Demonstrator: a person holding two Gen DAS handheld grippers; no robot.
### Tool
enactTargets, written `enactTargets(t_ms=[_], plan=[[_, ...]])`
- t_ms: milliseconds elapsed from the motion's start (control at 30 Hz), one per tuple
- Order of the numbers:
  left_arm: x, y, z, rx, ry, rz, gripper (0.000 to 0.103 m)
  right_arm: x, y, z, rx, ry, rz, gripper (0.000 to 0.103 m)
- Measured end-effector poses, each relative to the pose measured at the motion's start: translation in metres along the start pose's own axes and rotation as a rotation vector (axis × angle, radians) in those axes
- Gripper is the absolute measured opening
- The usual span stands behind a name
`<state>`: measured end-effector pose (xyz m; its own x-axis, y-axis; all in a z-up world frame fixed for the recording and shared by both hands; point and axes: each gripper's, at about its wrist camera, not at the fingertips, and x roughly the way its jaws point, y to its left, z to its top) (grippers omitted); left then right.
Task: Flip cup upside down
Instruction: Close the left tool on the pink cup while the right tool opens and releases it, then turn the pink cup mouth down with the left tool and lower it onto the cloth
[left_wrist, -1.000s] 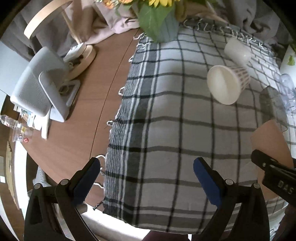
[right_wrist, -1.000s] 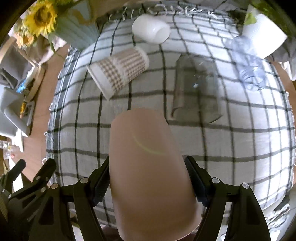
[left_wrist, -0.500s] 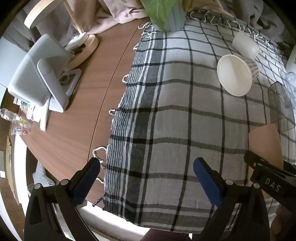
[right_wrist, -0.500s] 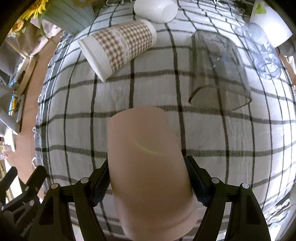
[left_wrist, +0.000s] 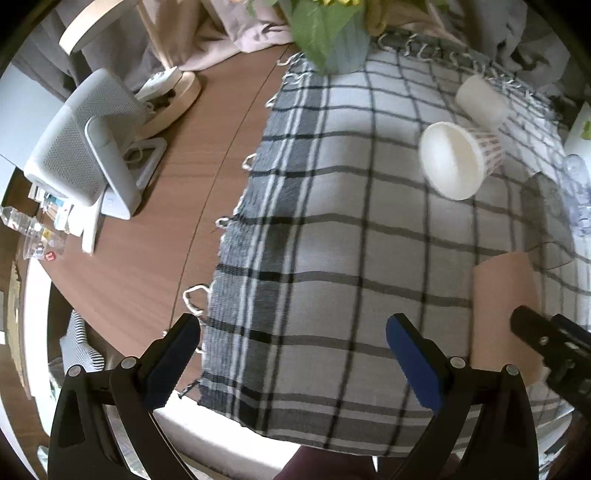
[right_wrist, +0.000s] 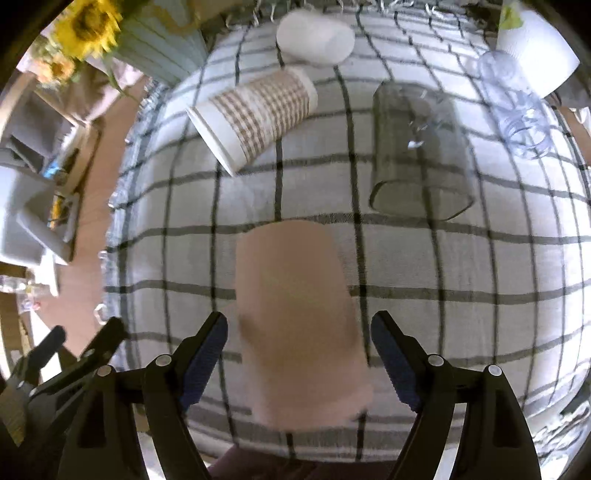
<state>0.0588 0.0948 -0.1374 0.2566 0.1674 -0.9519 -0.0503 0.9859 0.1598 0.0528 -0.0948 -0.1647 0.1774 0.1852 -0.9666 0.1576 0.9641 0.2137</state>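
A pink cup (right_wrist: 299, 317) stands upside down on the checked cloth (right_wrist: 443, 314), closed base up. My right gripper (right_wrist: 299, 354) is open around it, with a gap between each finger and the cup's sides. The cup also shows in the left wrist view (left_wrist: 506, 314) at the right, next to the right gripper's black finger (left_wrist: 543, 343). My left gripper (left_wrist: 291, 354) is open and empty above the cloth's near left corner.
A checked paper cup (right_wrist: 255, 118), a white cup (right_wrist: 314, 37), a smoky clear cup (right_wrist: 421, 147) and a clear plastic cup (right_wrist: 517, 107) lie on their sides behind. A teal vase of sunflowers (right_wrist: 155, 40) stands far left. A white fan (left_wrist: 85, 162) sits on the wooden table (left_wrist: 147, 236).
My right gripper has opened and let go of the pink cup, which now stands on the cloth. The right gripper has drawn back a little. The left gripper has shifted slightly.
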Motion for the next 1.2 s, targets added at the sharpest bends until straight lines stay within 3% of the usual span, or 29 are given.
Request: enactTargets(t_ms=[267,433,733,867,1200], plan=[[-0.018,-0.050,0.011,0.079,-0.003,-0.122,0.103,-0.051,-0.045,0.009,0.078,-0.106,-0.022,0.080],[-0.016,-0.088,0.022,0.125,0.034,-0.209,0.102,-0.063,-0.078,0.014,0.146,-0.124,-0.044,0.080],[0.011,-0.140,0.037,0.164,0.115,-0.216,0.098,-0.059,-0.131,0.016,0.264,-0.083,-0.062,0.080],[0.025,-0.149,0.042,0.159,0.155,-0.218,0.093,-0.051,-0.145,0.018,0.285,-0.057,-0.067,0.080],[0.044,-0.158,0.048,0.126,0.225,-0.273,0.065,-0.035,-0.147,0.026,0.254,-0.008,-0.055,0.080]])
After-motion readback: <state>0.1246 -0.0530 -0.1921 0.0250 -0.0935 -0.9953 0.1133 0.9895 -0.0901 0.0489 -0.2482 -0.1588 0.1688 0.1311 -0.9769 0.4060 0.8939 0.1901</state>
